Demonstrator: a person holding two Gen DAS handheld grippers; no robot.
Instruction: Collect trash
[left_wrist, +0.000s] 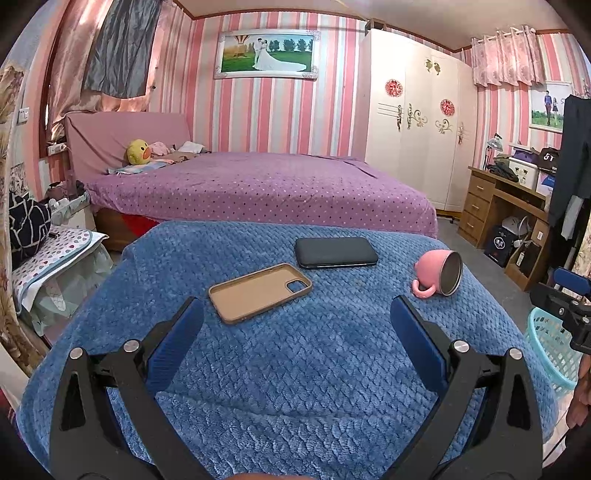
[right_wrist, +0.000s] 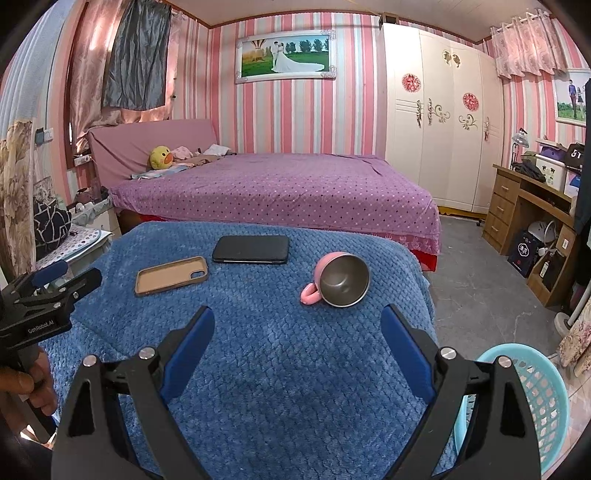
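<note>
A big bed (left_wrist: 258, 188) with a purple dotted cover fills the far middle of the room, a yellow duck toy (left_wrist: 138, 151) lying near its headboard at the far left. A tall cream wardrobe (left_wrist: 413, 114) stands against the far right wall, and a wooden desk (left_wrist: 495, 203) piled with bags and boxes sits to its right.

Nearer, a blue quilted blanket (left_wrist: 280, 350) covers a low surface that carries three things. A black phone (left_wrist: 336, 252) lies flat at the far middle. Just left of it and a little nearer lies a tan phone case (left_wrist: 258, 291), open side up, close to the phone but not touching it. Well apart on the right, a pink cup (right_wrist: 338, 278) rests tipped on its side, its metal inside facing the near right and its handle on the blanket.

A light blue plastic basket (right_wrist: 535, 398) stands on the floor at the near right, beside the blanket's edge.

The left gripper (left_wrist: 295, 328) hangs above the near part of the blanket, jaws spread wide and holding nothing. The right gripper (right_wrist: 297, 334) hangs likewise, jaws wide and empty, with the cup just beyond them. No piece of trash is clear to me on the blanket.
</note>
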